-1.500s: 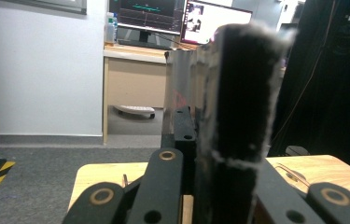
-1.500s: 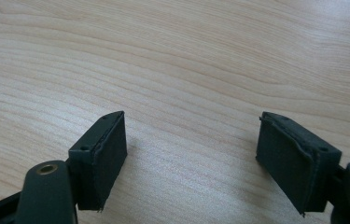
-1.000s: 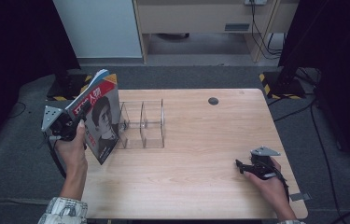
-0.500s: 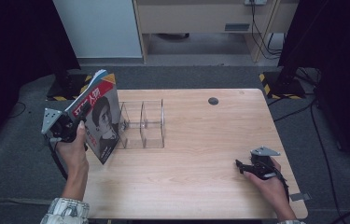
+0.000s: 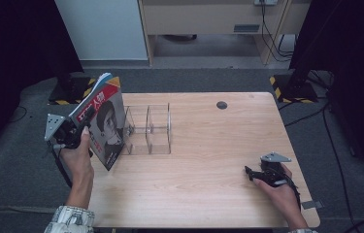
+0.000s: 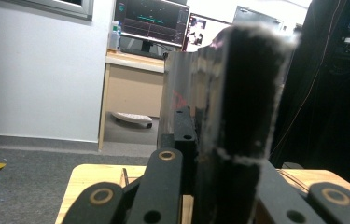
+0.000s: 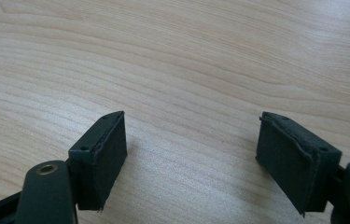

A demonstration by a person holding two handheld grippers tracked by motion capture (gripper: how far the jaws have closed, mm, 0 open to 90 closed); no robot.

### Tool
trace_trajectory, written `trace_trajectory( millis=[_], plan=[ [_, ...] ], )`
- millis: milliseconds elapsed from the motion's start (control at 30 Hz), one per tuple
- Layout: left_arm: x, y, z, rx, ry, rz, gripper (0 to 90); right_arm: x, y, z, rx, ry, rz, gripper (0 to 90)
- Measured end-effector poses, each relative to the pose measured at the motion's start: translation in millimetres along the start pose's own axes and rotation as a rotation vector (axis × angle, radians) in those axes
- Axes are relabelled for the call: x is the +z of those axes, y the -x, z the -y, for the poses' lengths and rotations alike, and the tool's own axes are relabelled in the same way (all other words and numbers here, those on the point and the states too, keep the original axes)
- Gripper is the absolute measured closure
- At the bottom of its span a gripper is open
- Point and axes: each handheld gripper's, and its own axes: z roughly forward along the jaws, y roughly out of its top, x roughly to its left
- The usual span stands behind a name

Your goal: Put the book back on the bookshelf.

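**Mia:** Where is the magazine [image 5: 101,121]?

**Ben:** It stands up at the left end of the clear rack [image 5: 148,129]. It leans a bit away from the rack, with its top tipped out to the left. Its bottom corner looks to be down on the table [image 5: 208,160], just beside the rack's left wall.

**Mia:** What is on the front?

**Ben:** A face, some big letters, and a red and yellow strip along the top.

**Mia:** Who holds it?

**Ben:** The left gripper [image 5: 83,118]. Its jaws are pinched tight on the magazine's upper edge, on the side far from the rack. In the left gripper view the magazine [image 6: 238,121] fills the middle, dark and blurry, squeezed between the black jaws. The left hand [image 5: 75,155] is wrapped around the handle, left of the rack.

**Mia:** Is anything inside the rack?

**Ben:** I can see two see-through slots with thin walls. I can see the table's wood right through them.

**Mia:** And the other gripper?

**Ben:** The right gripper [image 5: 249,172] is far from the rack, near the front right corner of the table. It lies low on the wood and points back toward the rack. Its jaws are wide apart with nothing in them. In the right gripper view there is bare wood between the two pads [image 7: 102,156]. The right hand [image 5: 279,191] holds it.

**Mia:** Anything else on the table?

**Ben:** A small dark round hole [image 5: 222,105], behind the rack and off to its right.
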Motion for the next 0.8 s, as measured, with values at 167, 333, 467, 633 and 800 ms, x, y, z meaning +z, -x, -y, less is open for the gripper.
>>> trace_trajectory(
  millis=[167, 333, 467, 633, 800],
  plan=[
    [-0.3, 0.3, 0.1, -0.003, 0.004, 0.000, 85.6, 0.0, 0.2, 0.0, -0.004, 0.000, -0.001, 24.6],
    [0.2, 0.8, -0.5, -0.002, 0.006, 0.004, 85.5, 0.0, -0.2, -0.1, 0.000, 0.000, 0.000, 24.6],
    [2.1, 1.6, 0.7, -0.004, 0.006, 0.003, 85.6, 0.0, -0.3, 0.0, 0.000, 0.000, -0.001, 24.6],
    [3.8, 1.8, 3.3, -0.009, 0.009, 0.007, 85.5, 0.0, -0.3, 0.0, -0.001, 0.000, -0.001, 24.6],
    [4.6, 1.1, 4.0, -0.012, 0.012, 0.009, 85.3, 0.0, -0.4, -0.1, 0.001, 0.000, 0.000, 24.6]
  ],
)
